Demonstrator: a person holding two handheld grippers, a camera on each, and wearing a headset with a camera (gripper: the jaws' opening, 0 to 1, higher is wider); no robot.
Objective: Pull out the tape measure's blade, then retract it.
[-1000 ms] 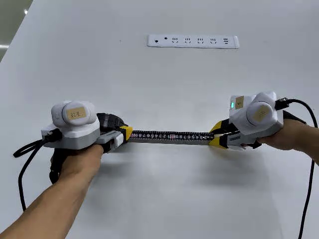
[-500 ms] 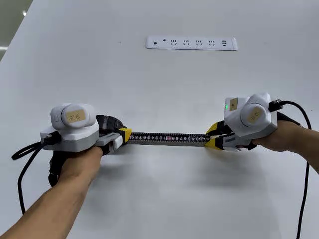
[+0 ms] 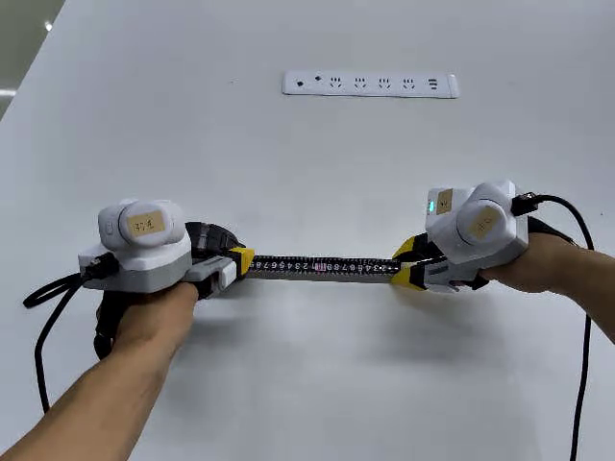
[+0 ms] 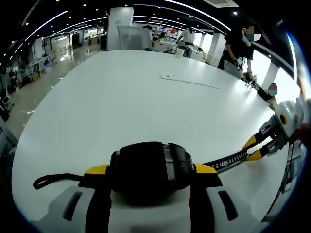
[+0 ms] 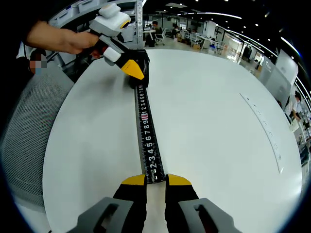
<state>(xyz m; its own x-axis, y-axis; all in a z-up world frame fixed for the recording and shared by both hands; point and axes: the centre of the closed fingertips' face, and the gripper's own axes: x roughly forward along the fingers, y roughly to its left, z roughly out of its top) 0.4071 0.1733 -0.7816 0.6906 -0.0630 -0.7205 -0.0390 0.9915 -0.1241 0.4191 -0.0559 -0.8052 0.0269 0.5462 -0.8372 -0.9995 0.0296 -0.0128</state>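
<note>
The left tongs (image 3: pixel 229 265) clamp the black rubbery tape-measure case (image 4: pixel 150 164), while the right tongs (image 5: pixel 155 181) pinch its dark numbered steel blade (image 5: pixel 146 131), seemingly at the tip, over the white worktop (image 3: pixel 317 163).

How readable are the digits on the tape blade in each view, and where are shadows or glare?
Right gripper view: the tape blade digits are sharp, though the fisheye curves the table edge. Head view: digits are small, with soft shadows on the table below the blade. Left gripper view: window glare washes out the far right side.

Bright, even overhead light leaves soft shadows on the white table (image 3: pixel 317 173); both gripper views bend strongly at their edges.
</note>
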